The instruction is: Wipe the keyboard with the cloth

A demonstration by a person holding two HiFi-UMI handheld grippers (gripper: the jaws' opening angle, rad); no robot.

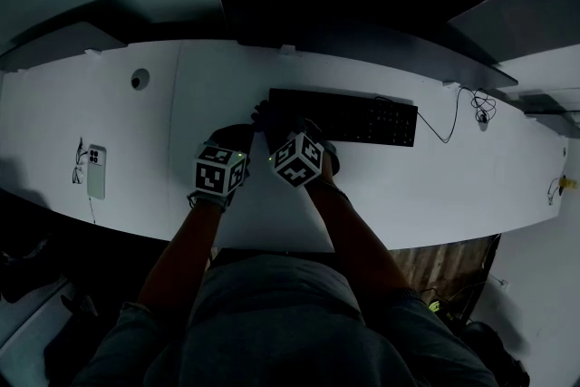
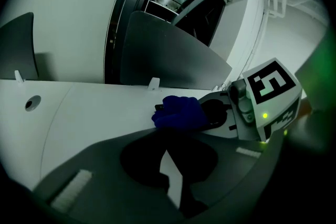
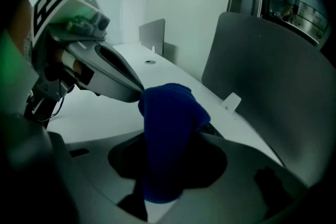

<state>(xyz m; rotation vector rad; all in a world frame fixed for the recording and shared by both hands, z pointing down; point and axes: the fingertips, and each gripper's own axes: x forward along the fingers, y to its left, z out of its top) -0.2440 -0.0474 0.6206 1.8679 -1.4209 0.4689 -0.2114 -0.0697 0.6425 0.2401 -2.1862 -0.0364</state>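
Right gripper (image 3: 160,176) clamps blue cloth (image 3: 168,123) at keyboard (image 1: 362,118) left end; left gripper (image 2: 169,160) just left, jaws together, empty.

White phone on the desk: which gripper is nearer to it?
Left. The left gripper is right of the white phone; the right gripper sits farther right, by the black keyboard.

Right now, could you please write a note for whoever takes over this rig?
Left claw: shut, empty.
Right claw: shut on the blue cloth.
The keyboard lies on the white desk; the cloth is at its left end.
Done: cloth grasped; how much is wiped cannot be told.
To do: wipe along the keys toward the right end.
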